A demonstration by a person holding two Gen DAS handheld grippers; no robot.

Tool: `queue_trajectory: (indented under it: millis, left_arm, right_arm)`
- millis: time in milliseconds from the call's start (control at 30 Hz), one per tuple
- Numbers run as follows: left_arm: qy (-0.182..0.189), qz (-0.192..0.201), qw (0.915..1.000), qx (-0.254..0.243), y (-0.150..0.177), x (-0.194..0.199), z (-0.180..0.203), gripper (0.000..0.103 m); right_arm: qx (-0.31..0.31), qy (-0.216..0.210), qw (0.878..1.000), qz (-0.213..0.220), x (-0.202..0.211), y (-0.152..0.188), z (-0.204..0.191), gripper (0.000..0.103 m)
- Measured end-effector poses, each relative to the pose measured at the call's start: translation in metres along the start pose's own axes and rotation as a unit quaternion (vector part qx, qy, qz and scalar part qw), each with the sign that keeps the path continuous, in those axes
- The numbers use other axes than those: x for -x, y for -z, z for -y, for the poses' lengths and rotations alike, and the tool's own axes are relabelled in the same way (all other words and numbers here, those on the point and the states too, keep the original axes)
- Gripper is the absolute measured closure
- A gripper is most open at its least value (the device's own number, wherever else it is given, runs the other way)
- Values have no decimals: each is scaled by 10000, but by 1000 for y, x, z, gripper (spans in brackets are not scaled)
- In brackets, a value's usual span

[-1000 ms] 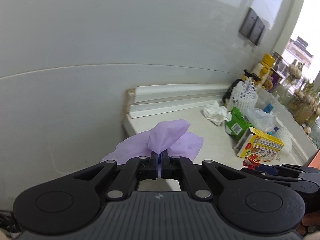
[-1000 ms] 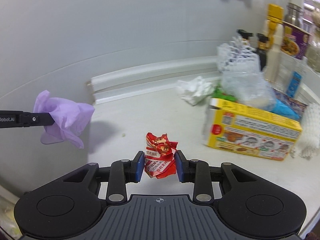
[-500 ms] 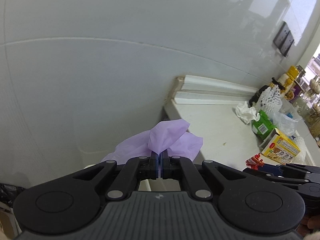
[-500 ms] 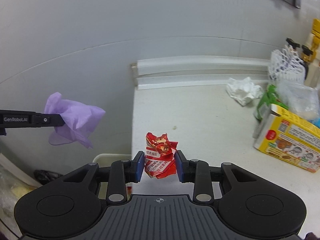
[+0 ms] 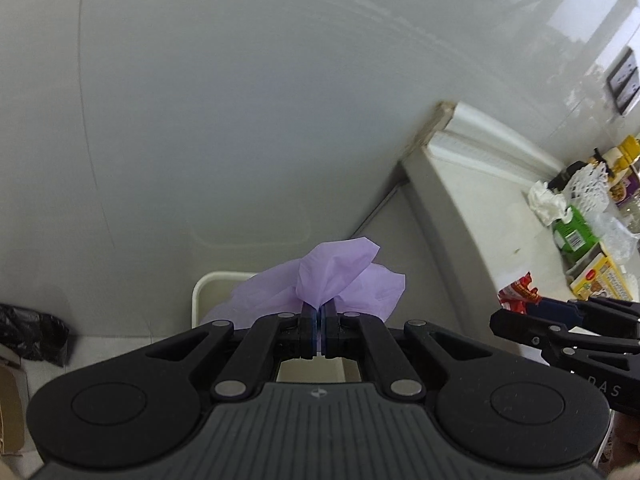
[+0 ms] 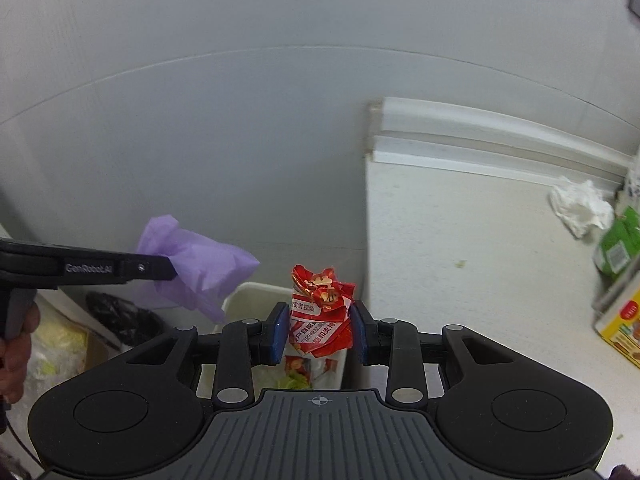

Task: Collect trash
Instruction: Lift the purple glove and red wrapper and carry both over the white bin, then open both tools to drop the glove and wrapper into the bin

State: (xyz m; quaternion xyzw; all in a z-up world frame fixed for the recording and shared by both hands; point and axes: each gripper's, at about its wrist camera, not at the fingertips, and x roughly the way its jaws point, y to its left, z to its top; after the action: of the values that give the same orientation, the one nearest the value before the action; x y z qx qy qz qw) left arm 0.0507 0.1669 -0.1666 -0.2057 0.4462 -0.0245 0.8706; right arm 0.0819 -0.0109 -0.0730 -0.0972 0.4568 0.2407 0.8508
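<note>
Left wrist view: left gripper (image 5: pixel 319 330) clenched tight on a crumpled thin purple plastic glove (image 5: pixel 332 280), held in the air above a white rectangular plastic waste bin (image 5: pixel 208 284) beside the white countertop (image 5: pixel 492 232). Further along the countertop, well apart: crumpled white tissue (image 5: pixel 546 202), green packet (image 5: pixel 574 234), yellow cardboard box (image 5: pixel 600 280). Black plastic bag (image 5: pixel 32 336) on the floor at far left.

Right wrist view: right gripper (image 6: pixel 319 332) grasping a crumpled red printed foil wrapper (image 6: pixel 322 312) between both blue pads (image 6: pixel 278 330), suspended over the bin's open mouth (image 6: pixel 256 296), just off the countertop's left edge. Wrappers and greenish scraps visible inside the bin. Purple glove (image 6: pixel 192 264) hanging left of the wrapper, apart from it.
</note>
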Motion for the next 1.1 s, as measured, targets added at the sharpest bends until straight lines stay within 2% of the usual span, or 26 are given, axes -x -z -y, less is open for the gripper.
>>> queue_trajectory:
  millis: [367,633,900,1033,1100]
  left_arm:
    - [-326,-813,9959,220,18,-60,-35,102]
    - [-523,-1349,9889,328,26,-109,-52,102]
    - [-620,-1688,9824,512,33,-142,-63,101]
    - [-646,-1821,9797,534,35,-149,-60,99]
    - [-665,-1853,9790,522,36,-150,-60,89]
  right_arm:
    - [361,-391,9958,-744,-68,6,-34,72]
    - [704,-343,9877,-1353,-128,11,-45,71]
    - [691,-249,9788,-1910,-178,15,-44,71]
    - [674,-219,9767,-2025,-185,17,-47,71]
    - [685,-226,9761,-2049,-185,20,-51,71]
